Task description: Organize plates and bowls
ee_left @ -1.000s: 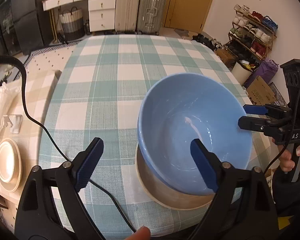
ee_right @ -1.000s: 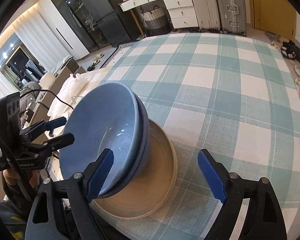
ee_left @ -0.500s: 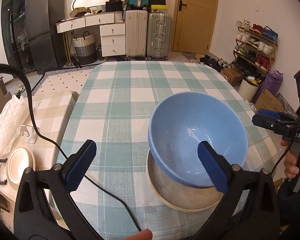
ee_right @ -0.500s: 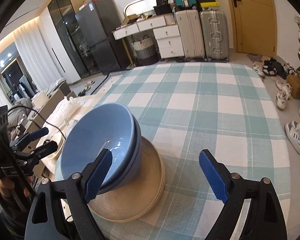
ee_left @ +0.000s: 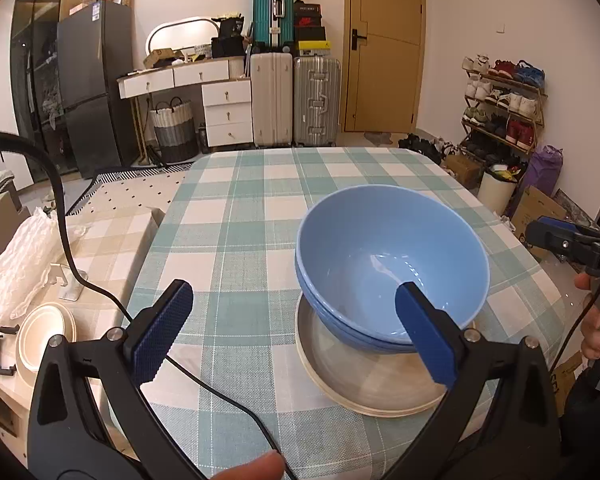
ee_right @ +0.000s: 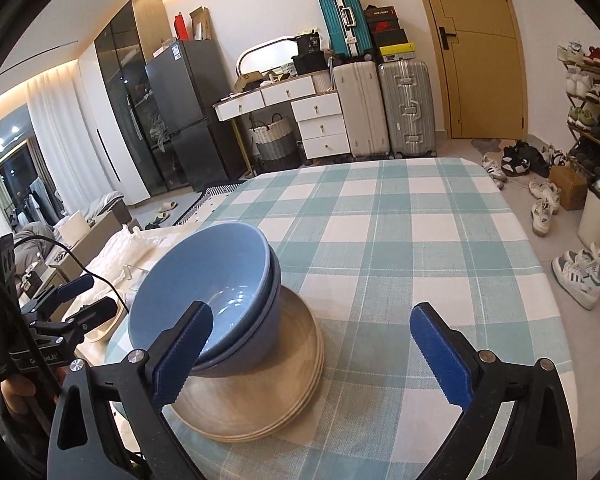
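On the near part of a table under a green-and-white checked cloth (ee_left: 260, 208): two blue bowls (ee_left: 388, 256), nested, seated on a stack of beige plates (ee_left: 360, 384). Left gripper (ee_left: 296, 336): jaws spread wide, just opened further, nothing between the pads; bowls lie beyond its right finger. Right gripper (ee_right: 312, 356): jaws spread wide, just been opening, empty; bowls sit behind its left finger. Side surface at left: a small cream dish stack (ee_left: 40, 336), apart from the main pile.
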A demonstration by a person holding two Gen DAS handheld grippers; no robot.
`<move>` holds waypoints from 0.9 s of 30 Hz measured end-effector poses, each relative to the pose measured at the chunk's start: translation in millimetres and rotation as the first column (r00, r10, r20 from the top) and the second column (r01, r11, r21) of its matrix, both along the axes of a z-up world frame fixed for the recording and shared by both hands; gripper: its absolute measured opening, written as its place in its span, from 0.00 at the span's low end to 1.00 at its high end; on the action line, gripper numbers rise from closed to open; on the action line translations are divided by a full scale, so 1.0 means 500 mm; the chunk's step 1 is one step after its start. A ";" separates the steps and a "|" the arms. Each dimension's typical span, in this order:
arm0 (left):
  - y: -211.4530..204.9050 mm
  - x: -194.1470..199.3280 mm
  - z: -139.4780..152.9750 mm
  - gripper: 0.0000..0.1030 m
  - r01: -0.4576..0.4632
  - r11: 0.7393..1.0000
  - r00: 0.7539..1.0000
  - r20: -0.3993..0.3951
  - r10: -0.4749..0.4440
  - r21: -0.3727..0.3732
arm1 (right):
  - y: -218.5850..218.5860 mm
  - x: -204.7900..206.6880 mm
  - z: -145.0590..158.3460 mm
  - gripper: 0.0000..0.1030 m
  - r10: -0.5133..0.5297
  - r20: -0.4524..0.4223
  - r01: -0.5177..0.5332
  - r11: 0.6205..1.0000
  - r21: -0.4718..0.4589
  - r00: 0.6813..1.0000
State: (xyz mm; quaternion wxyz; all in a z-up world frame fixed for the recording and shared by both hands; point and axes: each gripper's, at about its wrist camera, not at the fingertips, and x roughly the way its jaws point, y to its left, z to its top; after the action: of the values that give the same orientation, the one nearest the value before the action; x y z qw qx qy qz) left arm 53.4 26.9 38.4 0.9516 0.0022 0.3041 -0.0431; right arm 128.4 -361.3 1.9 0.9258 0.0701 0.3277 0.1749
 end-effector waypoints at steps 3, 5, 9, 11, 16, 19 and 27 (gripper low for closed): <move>0.008 -0.015 -0.001 0.98 -0.007 1.000 1.000 0.024 0.007 -0.024 | -0.004 -0.026 0.007 0.98 -0.014 0.021 0.014 1.000 0.000 1.000; 0.013 -0.026 -0.002 0.98 -0.021 0.999 0.999 0.038 0.022 -0.030 | -0.008 -0.038 0.008 0.99 -0.023 0.031 0.023 1.000 0.002 0.999; 0.025 -0.043 -0.004 0.98 -0.032 0.998 0.997 0.067 0.036 -0.058 | -0.015 -0.066 0.006 0.99 -0.039 0.065 0.039 0.999 0.000 0.997; 0.027 -0.053 -0.006 0.98 -0.038 0.997 0.996 0.081 0.043 -0.063 | -0.017 -0.073 0.000 0.99 -0.048 0.087 0.050 0.999 -0.014 0.995; 0.032 -0.059 -0.016 0.98 -0.059 0.996 0.993 0.097 0.064 -0.063 | -0.015 -0.091 -0.017 0.99 -0.048 0.160 0.059 0.996 -0.064 0.986; 0.034 -0.059 -0.023 0.98 -0.067 0.995 0.990 0.116 0.075 -0.069 | -0.013 -0.098 -0.025 0.99 -0.040 0.199 0.058 0.995 -0.085 0.979; 0.021 -0.056 -0.042 0.98 -0.062 0.997 0.990 0.127 0.067 -0.044 | -0.009 -0.085 -0.051 0.99 -0.068 0.256 0.100 0.988 -0.114 0.964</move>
State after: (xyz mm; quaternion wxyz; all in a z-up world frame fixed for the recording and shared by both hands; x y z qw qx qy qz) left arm 25.6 37.2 17.5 0.9700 -0.0236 0.2412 -0.0182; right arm 85.8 -365.8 -23.4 0.9690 0.0025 0.2146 0.1221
